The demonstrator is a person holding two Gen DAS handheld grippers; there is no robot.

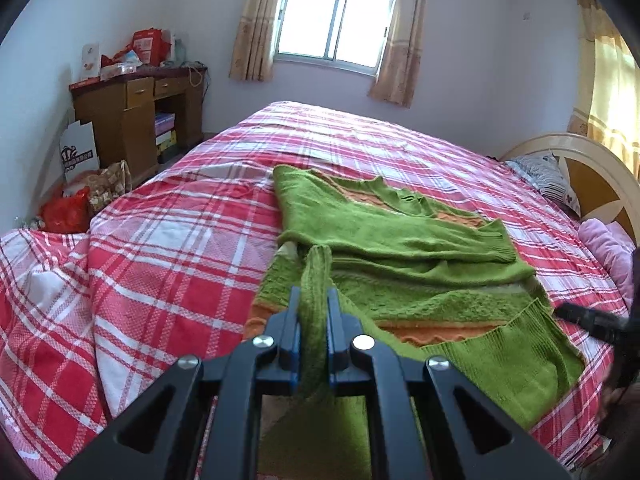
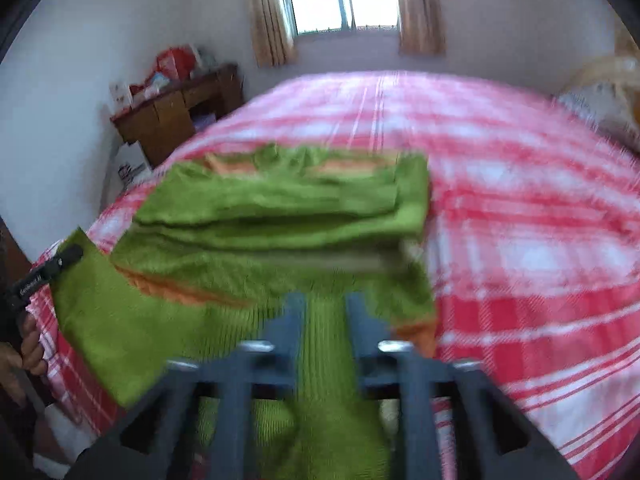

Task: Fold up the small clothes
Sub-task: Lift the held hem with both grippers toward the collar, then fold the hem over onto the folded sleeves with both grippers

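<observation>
Both wrist views look low and close across the bed (image 1: 180, 240) toward the window (image 1: 336, 20), sharing the green sweater (image 1: 400, 240).

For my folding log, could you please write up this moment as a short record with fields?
surface: bed with red plaid cover
garment: green sweater with orange bands, sleeves folded across the body
left gripper: shut on the sweater's hem
right gripper: fabric between its fingers, view blurred, grip unclear
background: wooden desk, window, pillow

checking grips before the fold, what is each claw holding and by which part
Both hold the green sweater: left claw pinches a bunched edge, right claw its near hem.
</observation>
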